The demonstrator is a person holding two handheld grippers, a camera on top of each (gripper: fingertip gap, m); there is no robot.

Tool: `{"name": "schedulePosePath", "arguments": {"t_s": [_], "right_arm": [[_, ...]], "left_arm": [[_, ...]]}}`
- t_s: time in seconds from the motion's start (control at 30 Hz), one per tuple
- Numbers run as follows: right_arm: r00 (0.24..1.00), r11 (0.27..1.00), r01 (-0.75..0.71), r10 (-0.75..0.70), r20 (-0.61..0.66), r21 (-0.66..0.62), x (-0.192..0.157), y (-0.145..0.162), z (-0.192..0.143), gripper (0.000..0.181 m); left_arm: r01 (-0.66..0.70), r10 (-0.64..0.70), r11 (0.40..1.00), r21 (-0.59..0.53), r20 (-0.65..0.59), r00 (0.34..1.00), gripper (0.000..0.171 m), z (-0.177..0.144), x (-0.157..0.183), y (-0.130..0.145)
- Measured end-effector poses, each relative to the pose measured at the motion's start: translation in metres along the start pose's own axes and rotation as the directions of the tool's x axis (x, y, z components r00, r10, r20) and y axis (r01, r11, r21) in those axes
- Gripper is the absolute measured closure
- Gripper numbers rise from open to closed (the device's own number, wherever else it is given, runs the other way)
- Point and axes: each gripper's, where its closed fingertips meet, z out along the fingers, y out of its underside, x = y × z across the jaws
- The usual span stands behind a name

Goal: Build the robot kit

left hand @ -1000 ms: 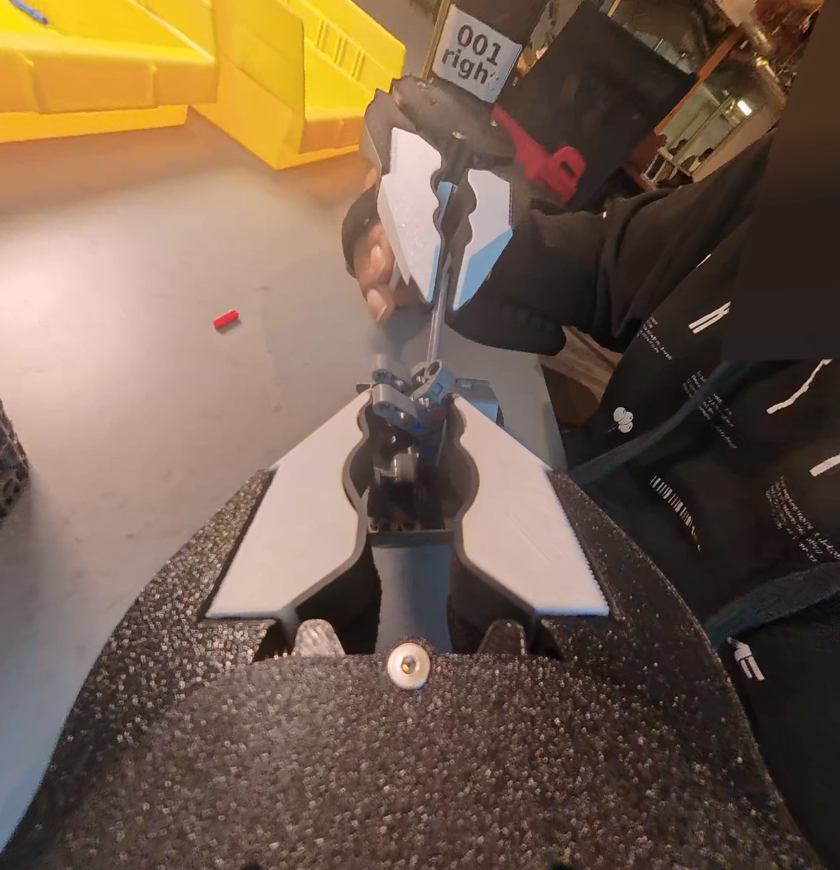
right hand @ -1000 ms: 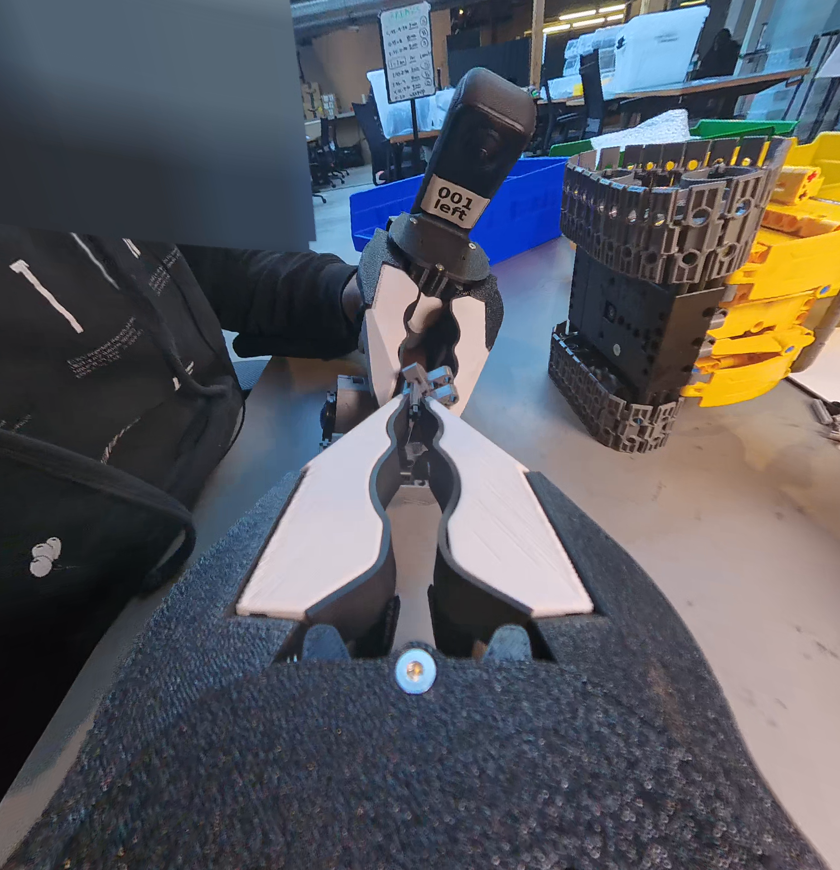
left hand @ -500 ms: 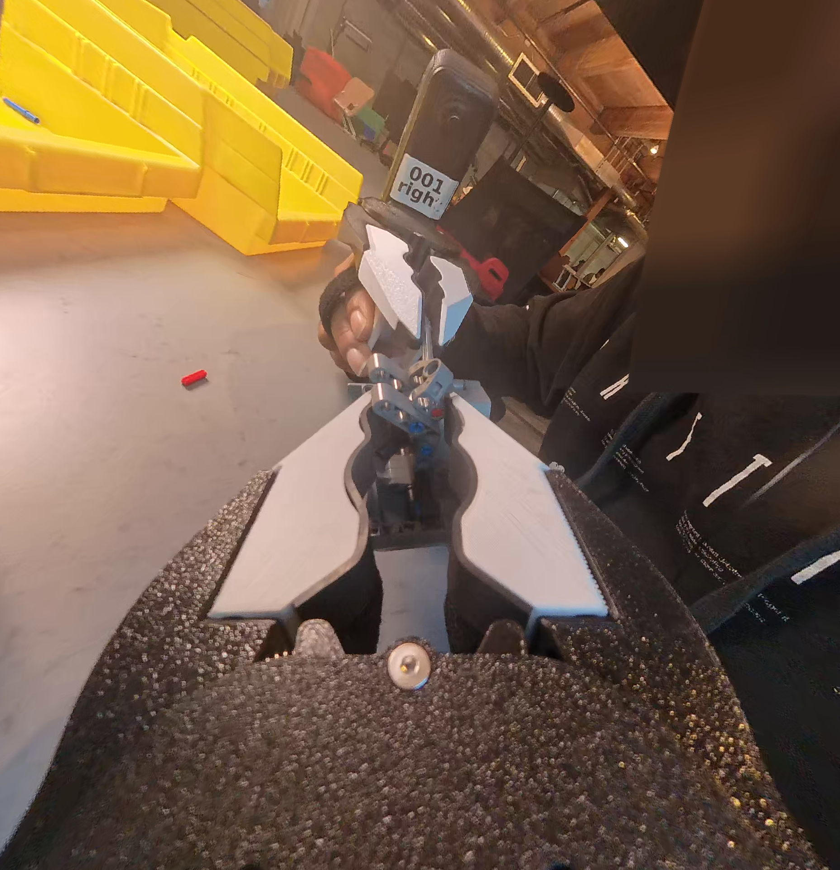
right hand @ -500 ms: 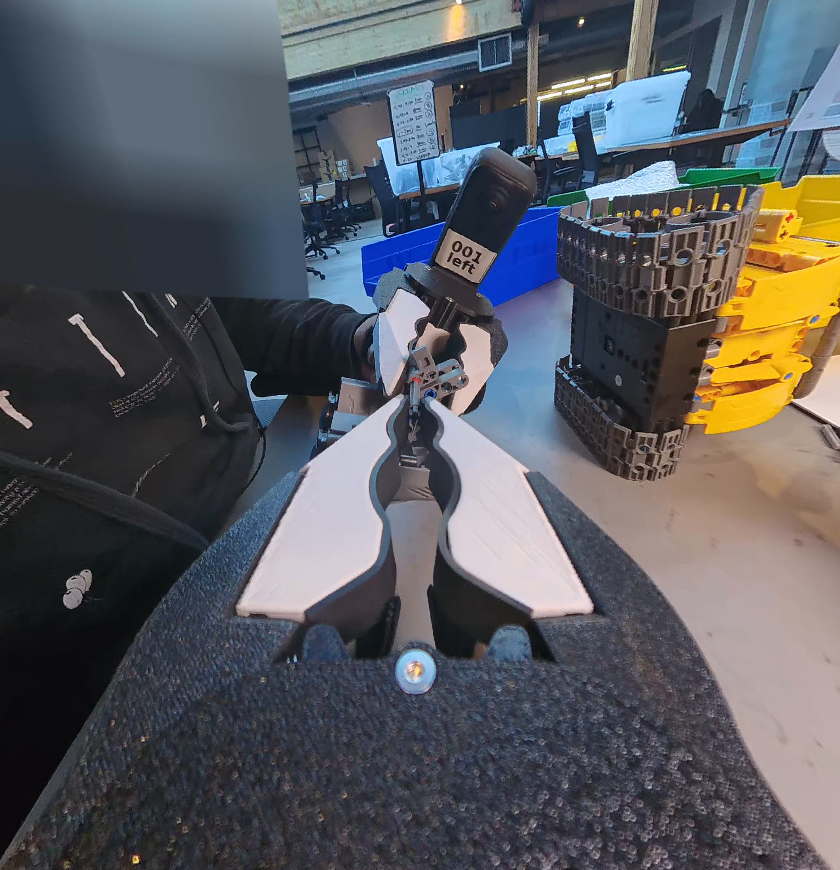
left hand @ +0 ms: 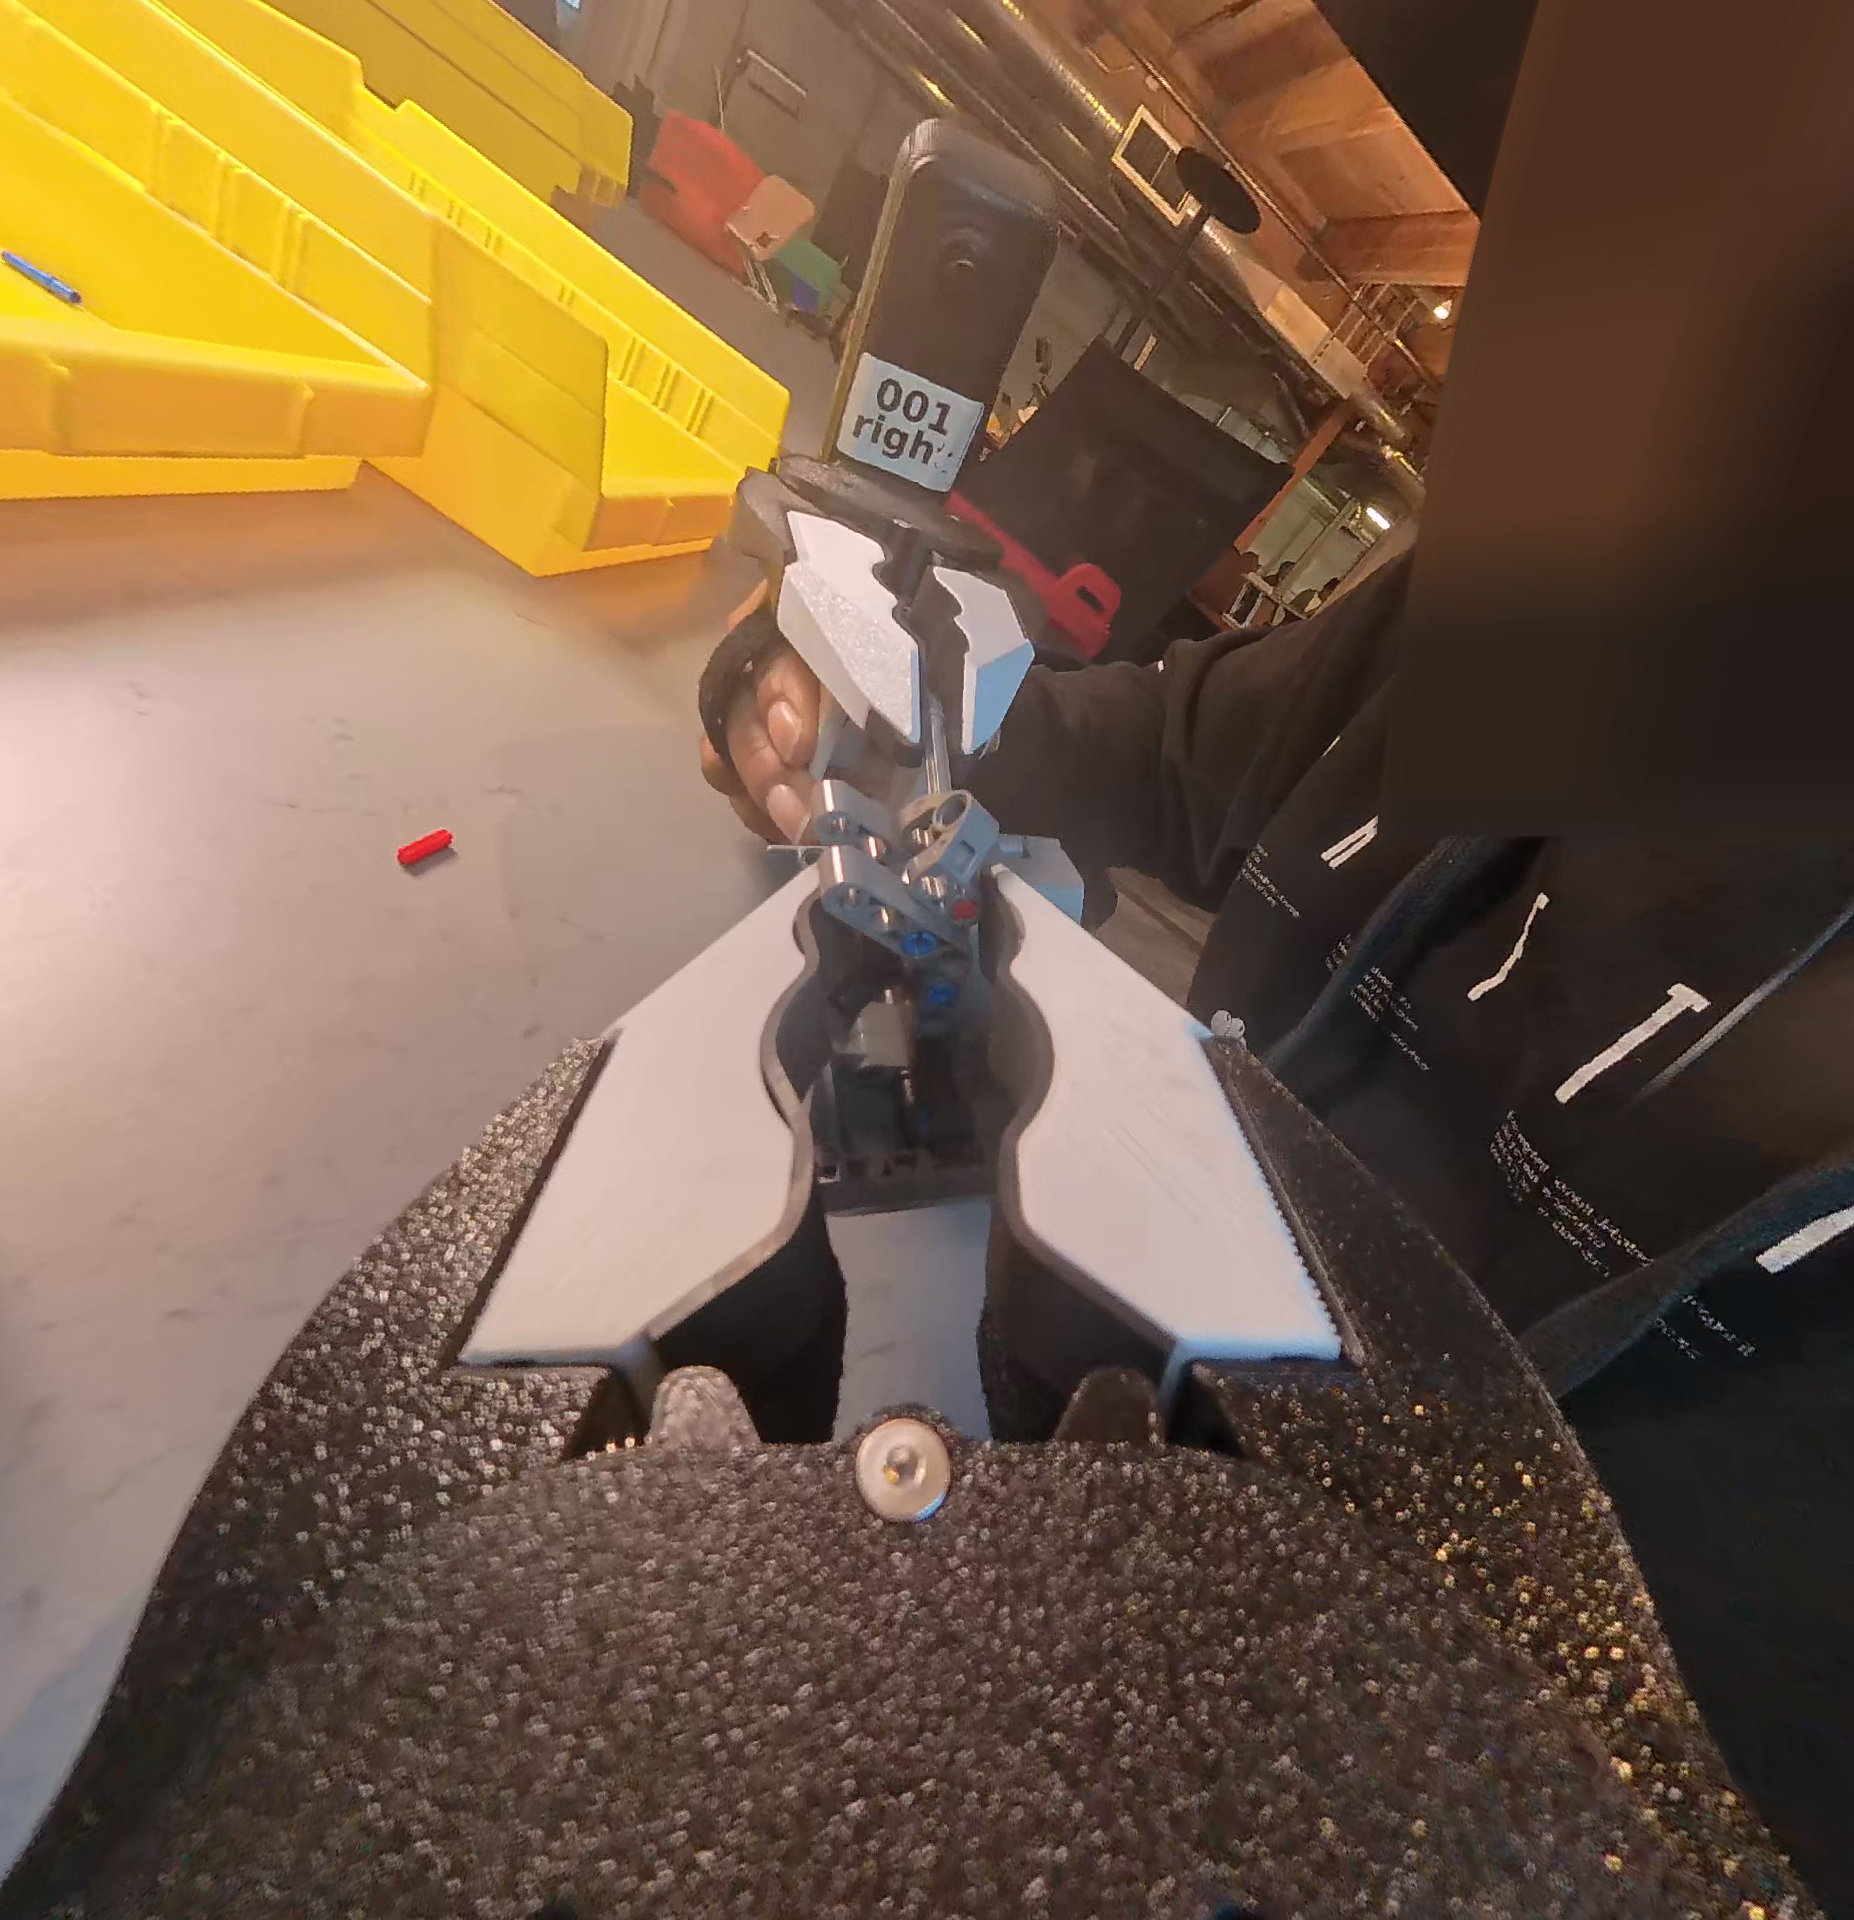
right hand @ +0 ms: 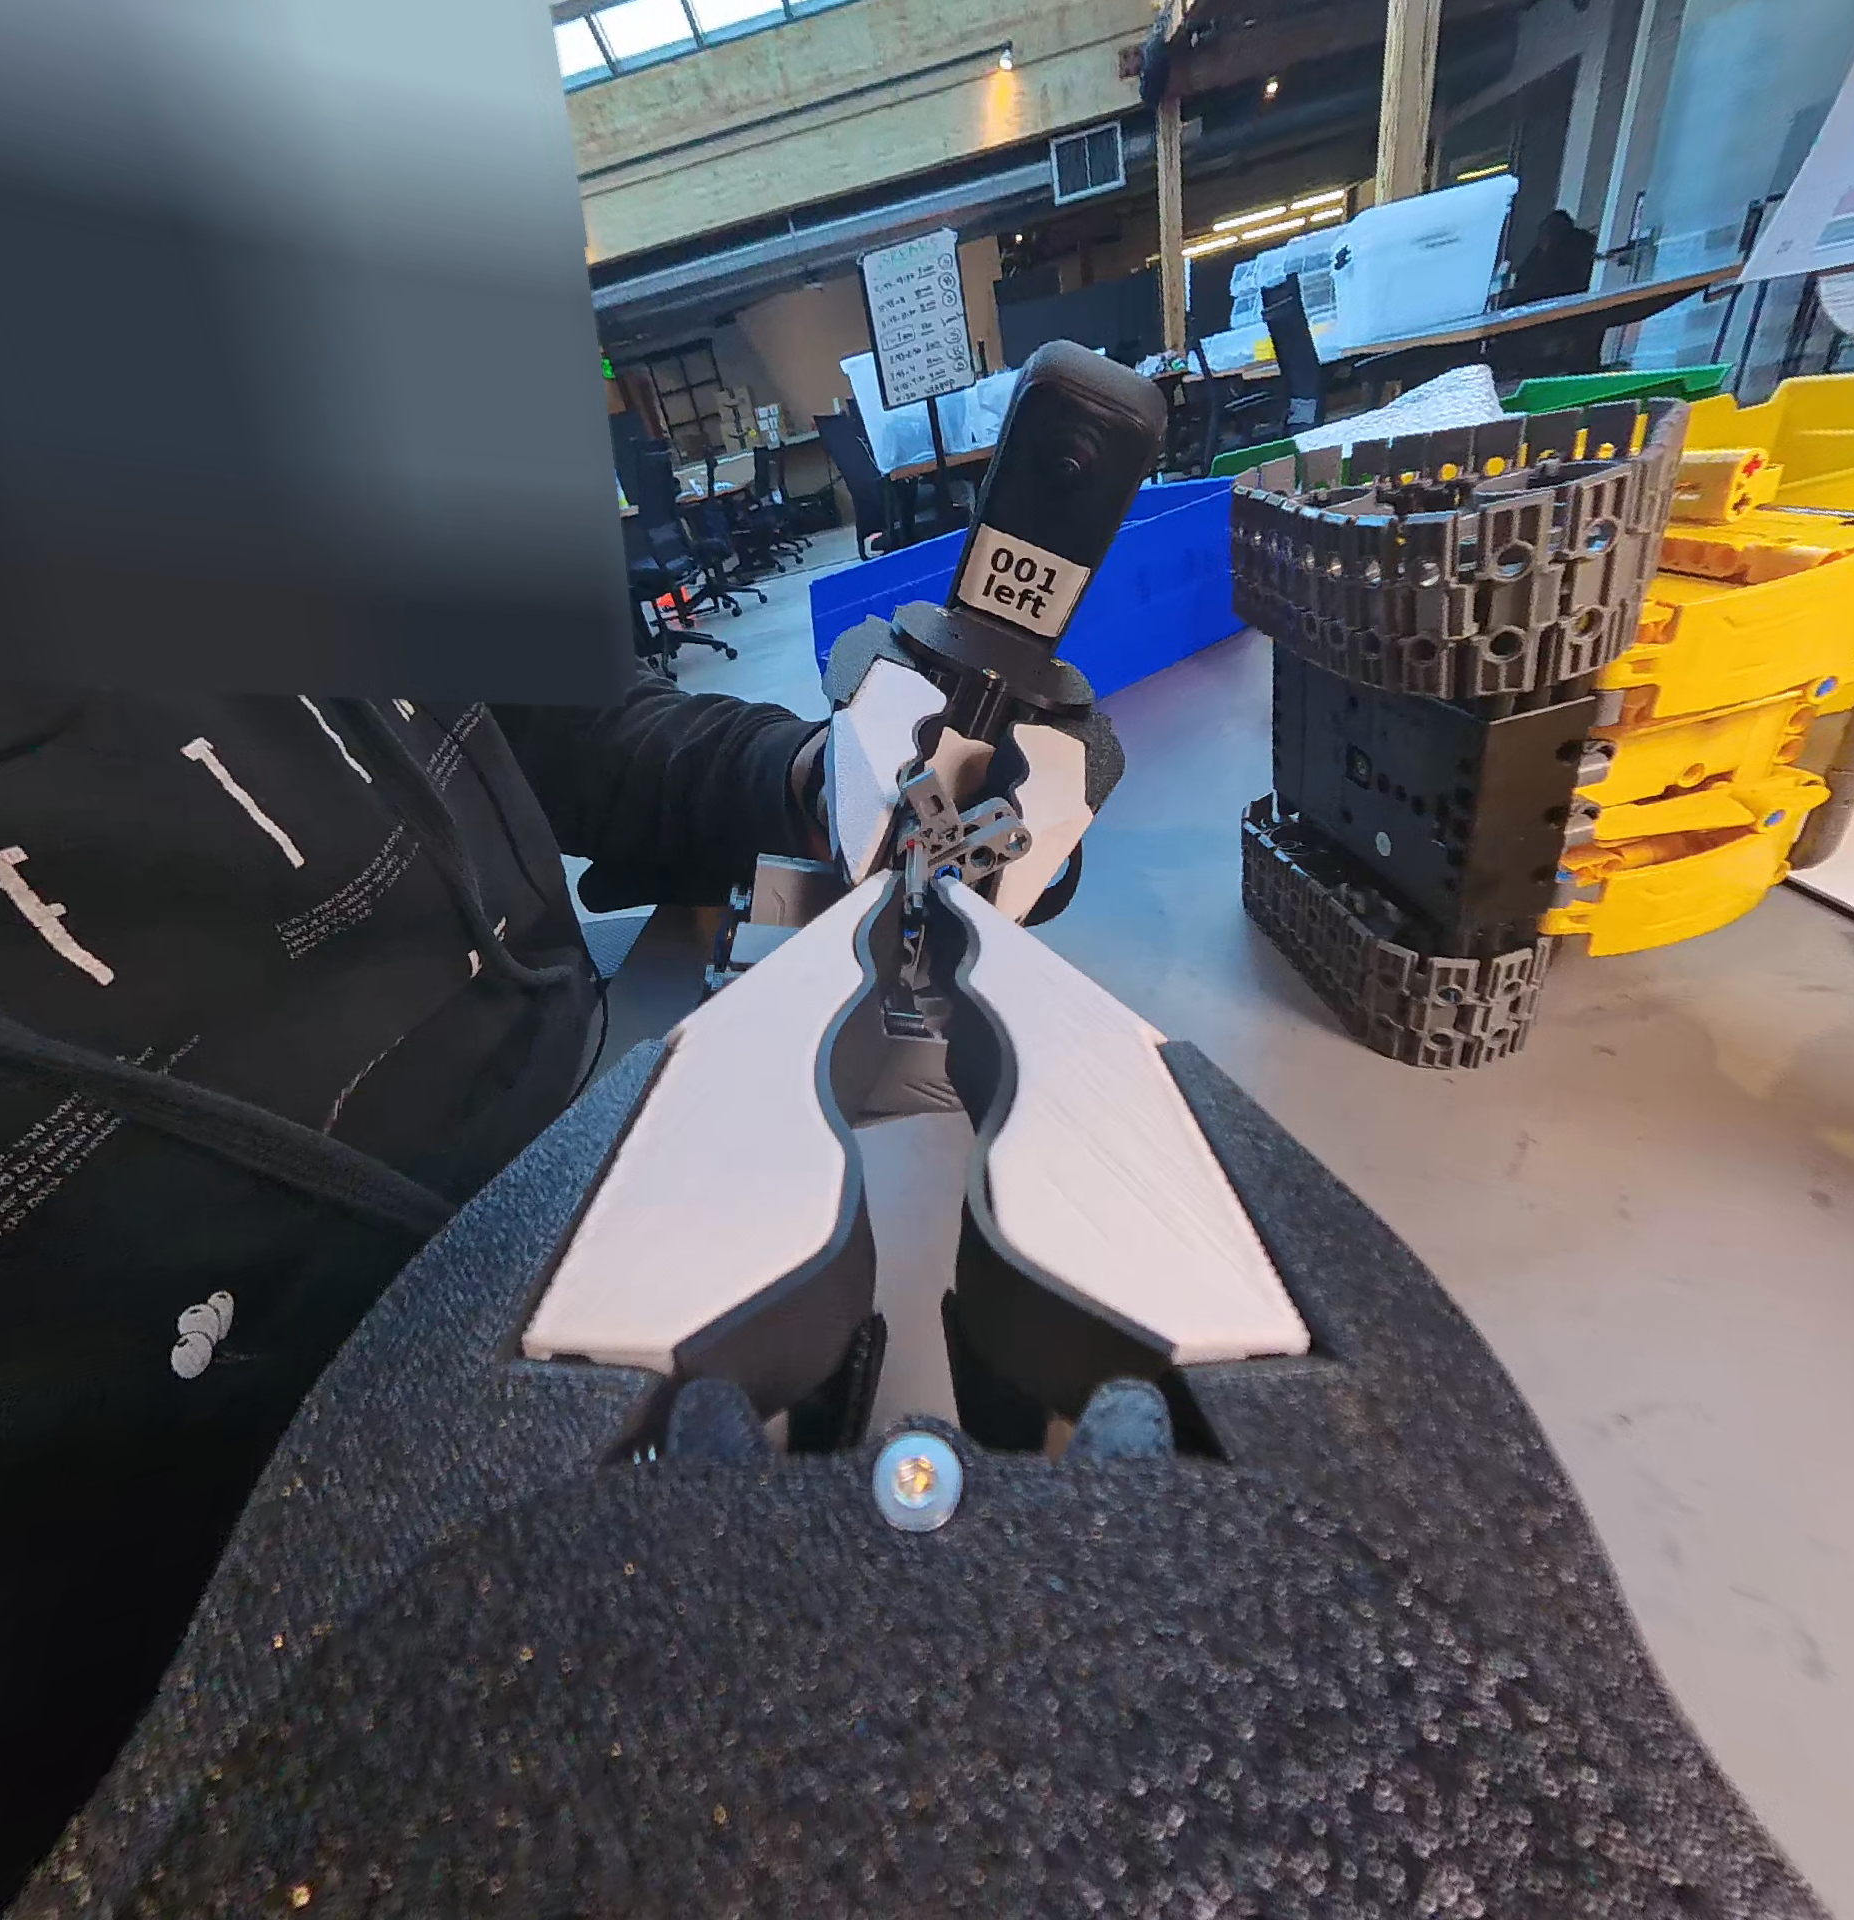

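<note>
My left gripper (left hand: 902, 894) is shut on a small grey brick-built assembly (left hand: 892, 862) with blue and red pins, held above the grey table (left hand: 227, 987). My right gripper (right hand: 918, 894) is shut on a thin grey axle (left hand: 938, 753) whose far end meets the top of the assembly. The two grippers face each other tip to tip. In the left wrist view the right gripper (left hand: 933, 707) is just beyond the assembly, with a hand behind it. In the right wrist view the left gripper (right hand: 954, 821) holds the assembly (right hand: 970, 836) straight ahead.
Yellow bins (left hand: 227, 343) stand at the far left of the table, and a small red pin (left hand: 425, 847) lies loose on it. A black and yellow tracked model (right hand: 1474, 779) stands to the right, a blue bin (right hand: 1141, 603) behind. A person in a black hoodie (right hand: 227, 935) is close by. Only a small space, under 4 cm, lies between the two pairs of fingers.
Both grippers have tilted upward together, so more of the room shows behind them. The stretch of axle showing between the right gripper and the assembly has become shorter.
</note>
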Motion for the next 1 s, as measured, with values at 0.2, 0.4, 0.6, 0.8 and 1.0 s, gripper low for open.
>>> {"name": "schedulePosePath", "arguments": {"t_s": [0.2,0.4,0.6,0.8,1.0], "right_arm": [[1.0,1.0,0.023,-0.023,0.005,-0.009,-0.003,0.003,0.001,0.179],[0.997,0.997,0.071,-0.071,-0.002,-0.002,-0.006,0.002,0.002,0.179],[0.988,0.988,0.151,-0.151,-0.019,-0.021,-0.008,0.004,0.004,0.179],[0.991,0.99,0.137,-0.137,-0.002,0.015,-0.012,0.0,0.004,0.179],[0.979,0.973,0.202,-0.201,-0.024,0.111,-0.015,-0.024,0.001,0.178]], "left_arm": [[0.007,-0.007,1.0,-0.013,-0.007,1.0,0.148,0.0,0.001,0.004],[0.028,-0.028,1.0,-0.001,-0.027,0.999,0.147,-0.001,0.003,0.003],[0.041,-0.041,0.999,-0.035,-0.013,0.999,0.148,-0.001,0.001,0.01],[0.04,-0.04,0.999,-0.017,-0.036,0.999,0.148,0.0,0.005,0.007],[0.186,-0.162,0.978,0.092,-0.221,0.962,0.147,0.001,0.022,-0.017]]}}
